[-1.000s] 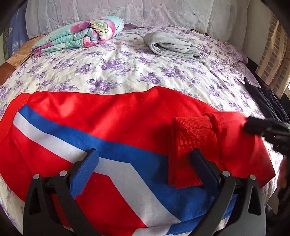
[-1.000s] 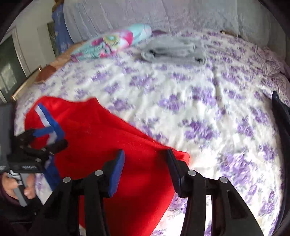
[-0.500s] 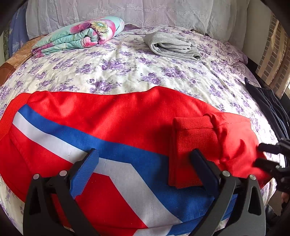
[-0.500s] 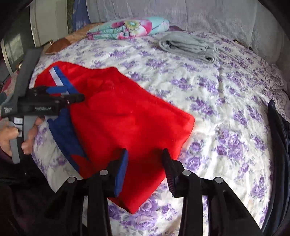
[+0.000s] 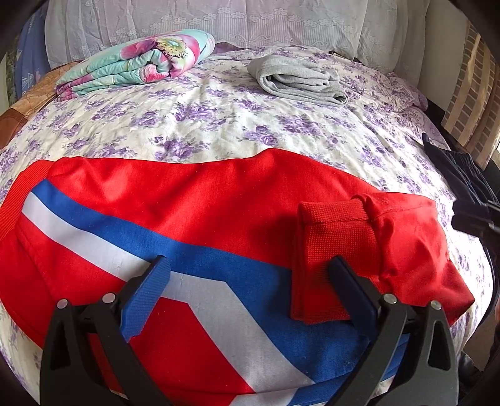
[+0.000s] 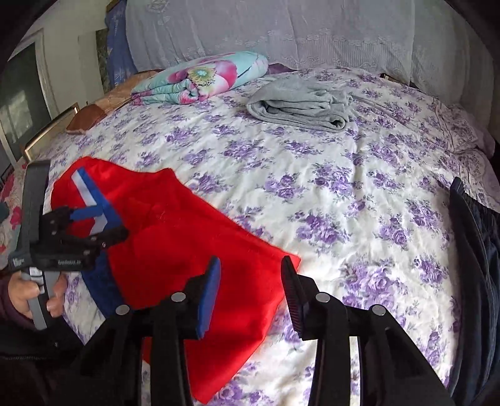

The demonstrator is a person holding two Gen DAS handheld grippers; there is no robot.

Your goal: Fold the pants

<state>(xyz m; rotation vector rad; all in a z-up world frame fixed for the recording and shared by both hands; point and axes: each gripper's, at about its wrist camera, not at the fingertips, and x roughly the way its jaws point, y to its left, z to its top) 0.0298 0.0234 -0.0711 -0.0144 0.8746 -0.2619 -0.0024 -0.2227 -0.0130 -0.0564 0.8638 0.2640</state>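
Red pants (image 5: pixel 193 200) with a blue and white stripe lie across the near side of the flowered bed sheet (image 5: pixel 237 125). A ribbed red cuff (image 5: pixel 331 250) is folded over onto them at the right. My left gripper (image 5: pixel 250 281) stands wide open just over the stripe, with the cloth flat under it and not pinched. The right wrist view shows it (image 6: pixel 93 225) held by a person's hand (image 6: pixel 28 296). My right gripper (image 6: pixel 250 290) hangs open above the right end of the pants (image 6: pixel 187 250) with nothing between its fingers. It shows as a dark shape (image 5: pixel 472 218) at the right edge of the left wrist view.
A folded grey garment (image 5: pixel 300 81) and a rolled floral quilt (image 5: pixel 140 62) lie at the far side of the bed, before lace-covered pillows (image 5: pixel 250 22). A dark garment (image 6: pixel 475 250) is draped along the bed's right edge. A wooden frame (image 6: pixel 47 131) stands at the far left.
My right gripper drew back and rose from the right end of the pants, and its jaws narrowed a little. The pants' right end now lies flat. The left gripper stayed put.
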